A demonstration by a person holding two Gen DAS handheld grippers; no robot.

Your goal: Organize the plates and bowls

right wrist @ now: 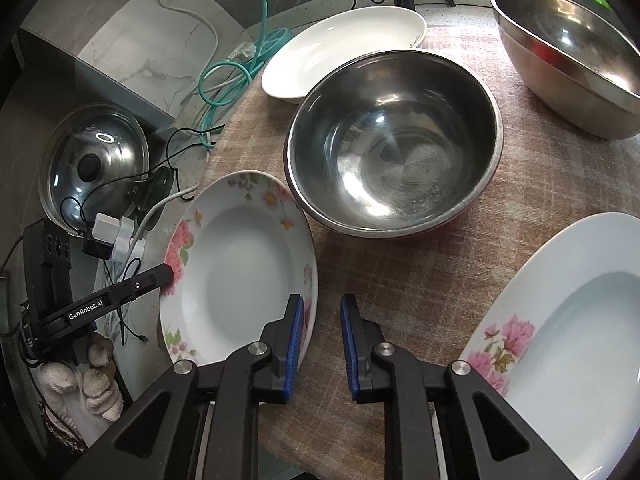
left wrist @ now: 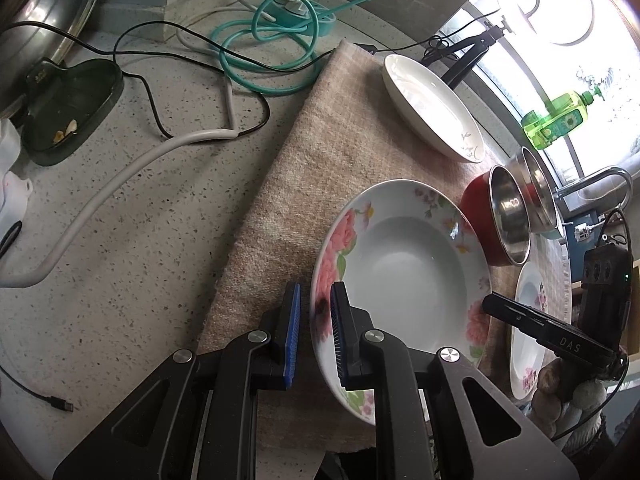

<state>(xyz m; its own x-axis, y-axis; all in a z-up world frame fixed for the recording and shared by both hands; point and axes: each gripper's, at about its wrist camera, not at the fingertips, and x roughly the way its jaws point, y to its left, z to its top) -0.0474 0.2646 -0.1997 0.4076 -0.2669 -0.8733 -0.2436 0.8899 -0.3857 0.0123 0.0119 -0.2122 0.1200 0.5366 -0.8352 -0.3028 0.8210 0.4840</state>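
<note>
The deep white plate with pink flower print lies on the beige woven cloth, its left rim between the blue ribbed pads of the left gripper, whose jaws stand narrow and clamp that rim. The right wrist view shows the same plate from the other side, with the left gripper's black finger reaching its far rim and a white-gloved hand below it.

The right gripper stands over bare cloth just beside the plate's near rim; its left pad overlaps the rim, the jaws are narrow with nothing between them, and whether that pad touches the plate I cannot tell.

Only the right wrist view shows the inside of the round steel bowl, shiny and scuffed, nested in a red bowl, a second steel bowl behind, and a domed glass pot lid. A second flowered plate lies at right, and a plain white oval dish lies beyond.

Only the left wrist view shows the speckled stone counter, a coiled teal hose, a green soap bottle by the window and a dark green tray.
</note>
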